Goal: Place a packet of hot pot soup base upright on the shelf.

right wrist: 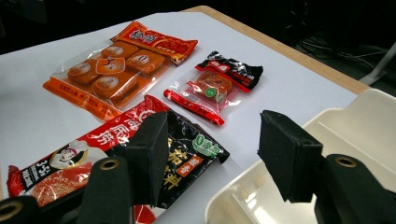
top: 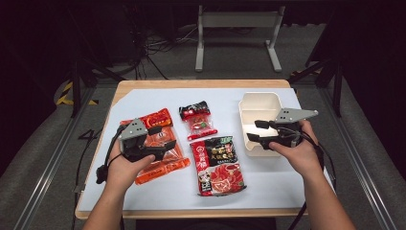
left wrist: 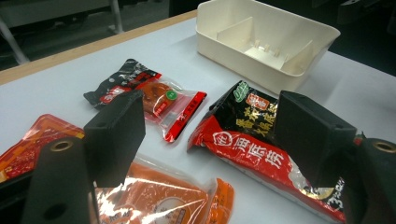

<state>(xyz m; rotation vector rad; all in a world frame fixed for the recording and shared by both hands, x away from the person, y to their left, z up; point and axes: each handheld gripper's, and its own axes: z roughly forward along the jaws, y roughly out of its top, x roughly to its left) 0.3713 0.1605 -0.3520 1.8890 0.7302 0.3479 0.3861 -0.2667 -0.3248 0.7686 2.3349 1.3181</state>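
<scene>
Progress: nil, presumably packing. Cream bin (top: pixel 261 103) empty at table (top: pixel 143 191) right; orange packet (top: pixel 165 160), small packet (top: pixel 197 120), soup-base bag (top: pixel 218 165) outside. Left tongs (top: pixel 160 136) and right tongs (top: pixel 253 130) spread, holding nothing.

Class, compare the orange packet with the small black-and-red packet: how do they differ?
The orange packet is larger; the small black-and-red packet is the smallest. The orange packet holds several round pieces; the small one shows one. The left gripper is over the orange packet; the small one lies uncovered. Both lie flat and have clear windows.
</scene>
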